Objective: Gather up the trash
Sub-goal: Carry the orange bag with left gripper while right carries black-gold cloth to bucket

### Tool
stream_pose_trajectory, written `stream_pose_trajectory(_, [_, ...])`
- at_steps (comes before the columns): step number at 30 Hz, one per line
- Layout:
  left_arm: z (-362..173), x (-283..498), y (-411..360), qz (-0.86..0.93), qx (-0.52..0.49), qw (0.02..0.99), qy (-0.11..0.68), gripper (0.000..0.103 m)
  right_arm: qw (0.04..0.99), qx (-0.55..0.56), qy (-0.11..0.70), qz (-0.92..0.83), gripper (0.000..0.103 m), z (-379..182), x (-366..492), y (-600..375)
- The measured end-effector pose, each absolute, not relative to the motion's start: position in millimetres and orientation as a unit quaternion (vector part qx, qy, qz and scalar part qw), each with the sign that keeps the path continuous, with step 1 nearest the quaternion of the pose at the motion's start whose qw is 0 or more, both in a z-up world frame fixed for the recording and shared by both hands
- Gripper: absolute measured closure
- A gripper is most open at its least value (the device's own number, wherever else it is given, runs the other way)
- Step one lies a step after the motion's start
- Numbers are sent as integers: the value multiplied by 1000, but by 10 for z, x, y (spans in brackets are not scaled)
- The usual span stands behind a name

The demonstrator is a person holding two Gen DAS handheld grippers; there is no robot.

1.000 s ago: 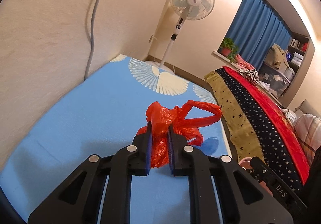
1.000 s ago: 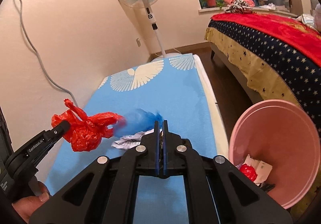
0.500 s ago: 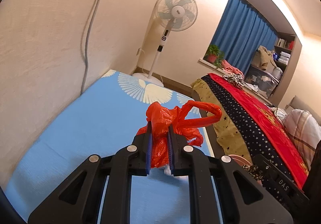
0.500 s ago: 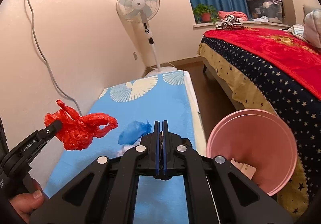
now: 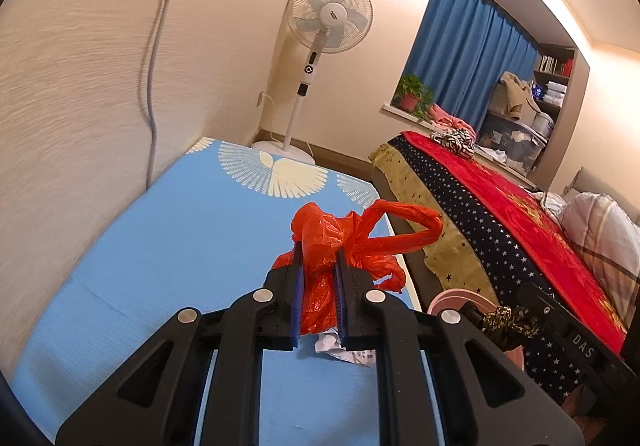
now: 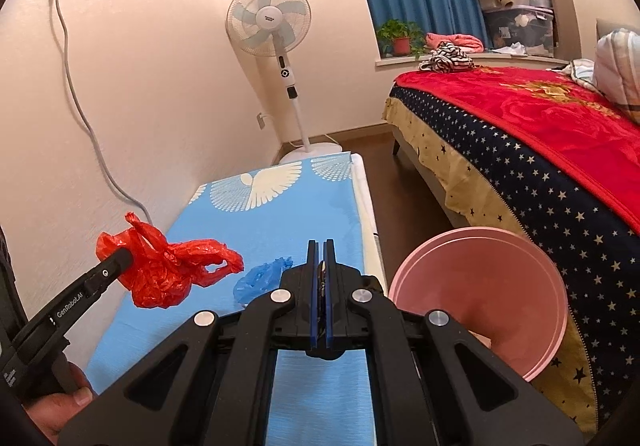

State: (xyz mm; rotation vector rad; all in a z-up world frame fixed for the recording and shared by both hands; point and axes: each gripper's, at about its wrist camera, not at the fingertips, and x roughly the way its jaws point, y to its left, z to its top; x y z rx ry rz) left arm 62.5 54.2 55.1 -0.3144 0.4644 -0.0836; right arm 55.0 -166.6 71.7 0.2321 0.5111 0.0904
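Note:
My left gripper [image 5: 318, 252] is shut on a crumpled red plastic bag [image 5: 352, 242] and holds it in the air above the blue mat [image 5: 168, 246]. The bag [image 6: 168, 270] and the left gripper [image 6: 116, 260] also show at the left of the right wrist view. My right gripper [image 6: 321, 246] is shut on a thin dark patterned scrap [image 6: 321, 282], seen as a dark leafy wad [image 5: 508, 322] in the left wrist view. A blue plastic bag [image 6: 260, 276] lies on the mat [image 6: 280, 218]. A crumpled white paper [image 5: 344, 346] lies below the red bag. The pink bin [image 6: 480, 298] stands right of the mat.
A standing fan [image 6: 276, 26] stands at the mat's far end by the wall. A bed with a red star-patterned blanket [image 6: 540, 134] fills the right side. A grey cable [image 6: 88, 134] hangs from a wall socket on the left. Brown floor [image 6: 400, 182] runs between mat and bed.
Both grippers have risen, each holding its trash. The red bag is higher above the mat, and the pink bin's inside is no longer seen from the right wrist.

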Motion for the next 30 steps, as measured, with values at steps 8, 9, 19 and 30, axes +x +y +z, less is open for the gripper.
stream_pose_trajectory(8, [529, 668, 378, -55, -137, 959, 240, 90, 962, 110, 249, 32, 100, 722, 526, -1745])
stream_pose_trajectory(9, [523, 675, 351, -57, -134, 959, 242, 90, 962, 110, 249, 29, 101, 721, 525, -1767])
stream_pose_trajectory(19, [458, 723, 109, -84, -119, 957, 252, 90, 962, 116, 248, -2, 100, 695, 538, -2013])
stream_pose_trajectory(30, [417, 789, -170, -113, -105, 954, 257, 90, 961, 120, 249, -29, 100, 657, 570, -2255])
